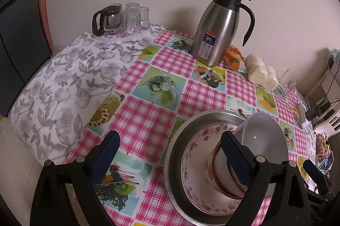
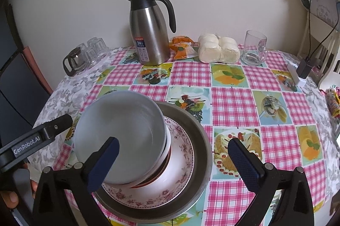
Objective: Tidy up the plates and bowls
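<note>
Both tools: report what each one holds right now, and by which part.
Nothing is held. The left tool and the right tool both stand wide open, pads clear of the stacked bowls, which rest in the metal basin.

The worktop (image 2: 233,103) is covered with a cloth checked in pink and white, broken by squares printed with fruit and salads; at its edge a white cloth (image 1: 63,81) patterned with grey leaves is seen. A grey metal pan (image 2: 204,141) is shown, a white plate (image 2: 182,153) rimmed with dark pink flowers, a red-edged bowl (image 2: 163,170) and a plain white bowl (image 2: 119,120). The flask (image 2: 148,35) is silver with black lid and handle
</note>
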Available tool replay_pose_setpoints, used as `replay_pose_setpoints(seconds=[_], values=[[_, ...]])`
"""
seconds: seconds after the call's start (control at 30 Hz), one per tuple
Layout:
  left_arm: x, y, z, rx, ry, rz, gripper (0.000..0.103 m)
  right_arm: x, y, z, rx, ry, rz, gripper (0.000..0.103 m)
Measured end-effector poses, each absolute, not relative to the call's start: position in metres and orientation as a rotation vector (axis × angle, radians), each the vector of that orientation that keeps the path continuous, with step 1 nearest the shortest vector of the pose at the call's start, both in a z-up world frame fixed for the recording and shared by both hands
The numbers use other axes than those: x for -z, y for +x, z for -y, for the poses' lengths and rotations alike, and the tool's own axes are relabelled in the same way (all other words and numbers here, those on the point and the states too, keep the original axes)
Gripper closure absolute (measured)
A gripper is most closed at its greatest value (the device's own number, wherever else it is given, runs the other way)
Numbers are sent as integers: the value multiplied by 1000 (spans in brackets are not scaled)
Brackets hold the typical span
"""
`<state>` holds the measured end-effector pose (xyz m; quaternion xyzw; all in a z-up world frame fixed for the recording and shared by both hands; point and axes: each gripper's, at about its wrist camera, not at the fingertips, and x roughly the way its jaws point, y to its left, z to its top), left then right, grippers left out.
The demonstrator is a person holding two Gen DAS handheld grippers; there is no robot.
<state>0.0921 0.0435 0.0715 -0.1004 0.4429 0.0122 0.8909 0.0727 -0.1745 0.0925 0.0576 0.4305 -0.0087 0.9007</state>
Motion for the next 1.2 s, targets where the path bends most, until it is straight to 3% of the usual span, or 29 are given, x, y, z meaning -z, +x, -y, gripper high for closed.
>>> replay_pose_setpoints(seconds=[0.6,1.2], values=[[-100,73,-36,-95,-153,-785,7,-111,51,183,57,121,-842,0],[-87,34,-28,-96,-81,-809,7,-112,6,194,83,155,-818,0]])
